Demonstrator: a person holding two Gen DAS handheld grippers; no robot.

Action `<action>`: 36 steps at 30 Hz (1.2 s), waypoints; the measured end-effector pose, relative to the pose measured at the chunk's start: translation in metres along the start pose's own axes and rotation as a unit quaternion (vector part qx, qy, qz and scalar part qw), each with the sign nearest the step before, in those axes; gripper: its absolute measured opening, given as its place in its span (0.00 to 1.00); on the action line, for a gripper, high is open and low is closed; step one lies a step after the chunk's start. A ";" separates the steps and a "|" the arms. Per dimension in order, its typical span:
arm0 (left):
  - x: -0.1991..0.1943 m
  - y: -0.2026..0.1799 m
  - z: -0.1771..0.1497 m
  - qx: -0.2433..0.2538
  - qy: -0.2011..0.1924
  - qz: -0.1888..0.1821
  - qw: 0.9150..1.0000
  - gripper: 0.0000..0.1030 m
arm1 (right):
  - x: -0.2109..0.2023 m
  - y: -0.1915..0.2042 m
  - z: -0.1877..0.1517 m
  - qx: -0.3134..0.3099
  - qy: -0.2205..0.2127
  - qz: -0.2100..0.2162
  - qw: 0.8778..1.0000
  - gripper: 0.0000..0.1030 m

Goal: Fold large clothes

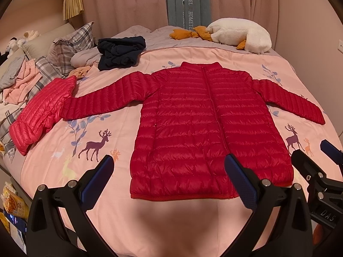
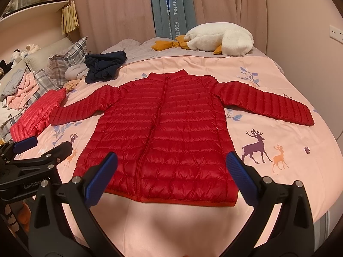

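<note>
A red quilted puffer jacket (image 1: 199, 128) lies flat and zipped on the pink bedspread, both sleeves spread out; it also shows in the right wrist view (image 2: 163, 137). My left gripper (image 1: 169, 171) is open and empty, above the jacket's hem at its left half. My right gripper (image 2: 171, 169) is open and empty, above the hem at the right half. The right gripper also shows at the right edge of the left wrist view (image 1: 313, 152), and the left gripper at the left edge of the right wrist view (image 2: 45, 143).
A folded pink-red puffer jacket (image 1: 42, 111) lies at the left. A dark navy garment (image 1: 120, 52) sits behind it. A white plush goose (image 1: 238, 35) lies at the far edge. Plaid pillows and clothes (image 1: 42, 64) pile at the left. Curtains hang behind.
</note>
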State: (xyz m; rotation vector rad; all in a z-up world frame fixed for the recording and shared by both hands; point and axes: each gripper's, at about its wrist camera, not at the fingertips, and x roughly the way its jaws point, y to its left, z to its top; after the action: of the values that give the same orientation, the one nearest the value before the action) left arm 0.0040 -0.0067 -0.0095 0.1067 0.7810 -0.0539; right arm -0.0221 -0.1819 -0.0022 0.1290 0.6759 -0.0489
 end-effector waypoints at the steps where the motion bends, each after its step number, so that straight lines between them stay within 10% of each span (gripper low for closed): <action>1: 0.000 0.000 0.000 0.000 0.000 0.000 1.000 0.99 | -0.001 -0.001 0.000 0.001 0.000 0.000 1.000 0.98; 21: 0.001 0.001 0.000 -0.002 0.002 -0.005 1.000 0.99 | 0.004 -0.001 -0.004 0.002 0.003 -0.001 1.000 0.98; 26: 0.023 0.020 0.000 -0.052 0.025 -0.054 0.997 0.99 | 0.013 -0.012 -0.014 0.035 -0.009 0.060 0.998 0.98; 31: 0.068 0.068 -0.003 -0.173 0.039 -0.173 0.969 0.99 | 0.010 -0.027 -0.015 0.082 -0.056 0.184 0.978 0.98; 36: 0.113 0.128 -0.001 -0.278 0.012 -0.175 0.944 0.99 | 0.013 -0.038 -0.015 0.123 -0.110 0.217 0.962 0.98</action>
State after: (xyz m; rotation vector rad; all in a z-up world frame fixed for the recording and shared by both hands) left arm 0.0949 0.1198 -0.0797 -0.5716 0.8060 -0.1668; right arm -0.0247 -0.2173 -0.0253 0.5012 0.4064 0.2718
